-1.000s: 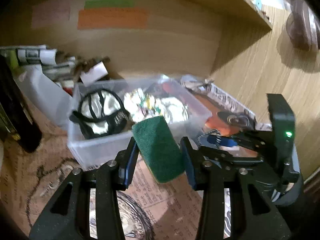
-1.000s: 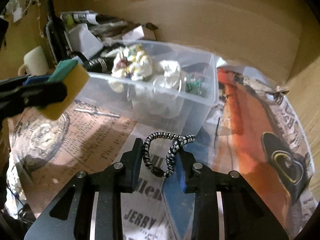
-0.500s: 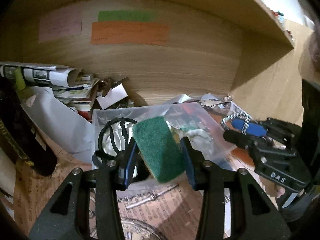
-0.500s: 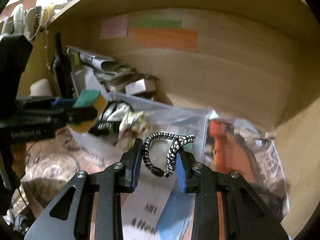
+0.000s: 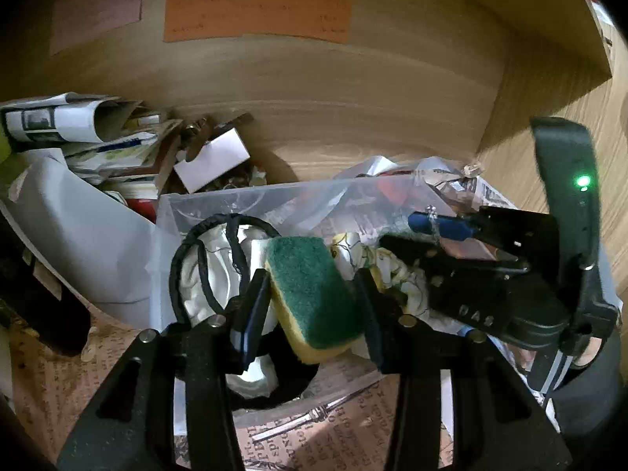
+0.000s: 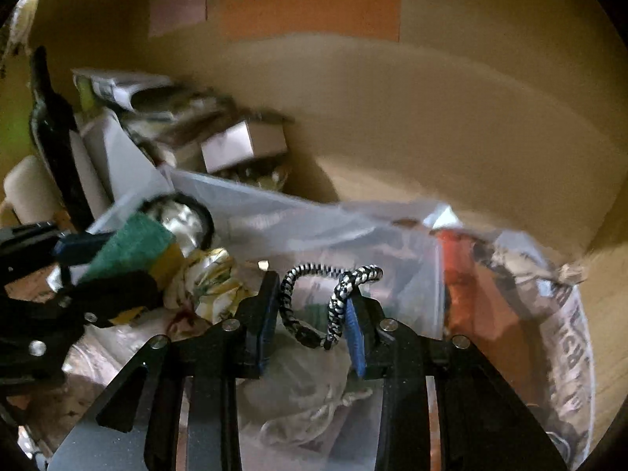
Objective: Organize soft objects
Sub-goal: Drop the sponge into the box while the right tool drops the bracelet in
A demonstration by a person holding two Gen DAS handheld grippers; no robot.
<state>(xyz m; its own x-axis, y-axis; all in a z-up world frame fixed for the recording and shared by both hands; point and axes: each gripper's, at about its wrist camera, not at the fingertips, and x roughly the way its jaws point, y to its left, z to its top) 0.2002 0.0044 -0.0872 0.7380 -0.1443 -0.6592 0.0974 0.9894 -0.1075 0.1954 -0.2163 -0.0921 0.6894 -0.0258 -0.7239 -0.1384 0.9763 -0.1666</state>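
Note:
My left gripper (image 5: 314,310) is shut on a green and yellow sponge (image 5: 312,290) and holds it over the near side of a clear plastic bin (image 5: 274,196). The sponge also shows in the right wrist view (image 6: 133,243). My right gripper (image 6: 312,322) is shut on a black and white braided cord (image 6: 329,298) and holds it over the same bin (image 6: 314,227). The right gripper also shows in the left wrist view (image 5: 443,231), just right of the sponge. The bin holds crumpled patterned cloth (image 5: 388,271), white cloth (image 5: 212,271) and a black elastic band (image 5: 219,227).
A wooden back wall (image 5: 314,98) with an orange label (image 5: 255,15) stands close behind the bin. Rolled papers and boxes (image 5: 98,137) pile up at the back left. A dark bottle (image 6: 51,133) and a cream mug (image 6: 27,188) stand at the left. Newspaper (image 5: 333,431) covers the shelf floor.
Both grippers have moved forward and down over the bin, each still shut on its load. The right gripper has come closer to the left one.

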